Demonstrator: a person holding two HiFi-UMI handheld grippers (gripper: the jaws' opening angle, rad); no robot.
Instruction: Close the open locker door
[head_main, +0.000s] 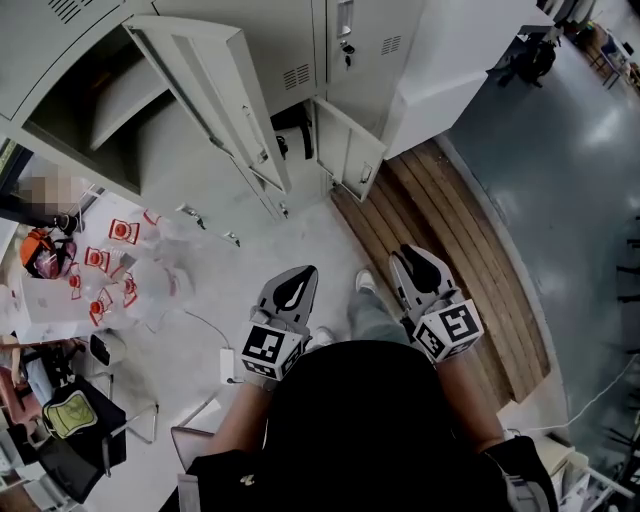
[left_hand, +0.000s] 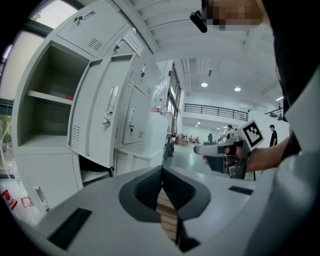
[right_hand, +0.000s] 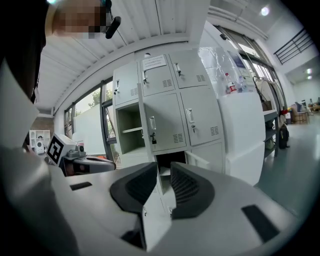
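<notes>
Left claw: my left claw (head_main: 303, 274) has its jaws pressed together at the tips (left_hand: 161, 172). Nothing is pinched; only wooden planking shows through the slit lower down.
Right claw: my right claw (head_main: 409, 254) is all but closed (right_hand: 164, 171). A thin slit is left between the pads with nothing gripped in it, and the lockers show through that slit.
Claw pose: I hold both out in front of my waist, side by side and apart from each other, pointing toward the lockers.
Open locker door: the tall grey door (head_main: 205, 85) stands swung out from the locker bank (head_main: 300, 40), well apart from both claws. In the left gripper view it (left_hand: 97, 120) juts forward just right of its compartment.
Open compartment: it is bare inside with one shelf (left_hand: 47, 97) across it.
Lower door: a smaller door (head_main: 348, 150) in the bottom row also hangs ajar, with a dark opening beside it.
Floor: pale floor runs under the lockers, and a wooden platform (head_main: 450, 230) lies to my right.
Clutter: clear bags of red-and-white packets (head_main: 110, 270) lie on the floor at my left, near the open compartment.
My feet: one shoe (head_main: 366, 282) shows between the two claws.
</notes>
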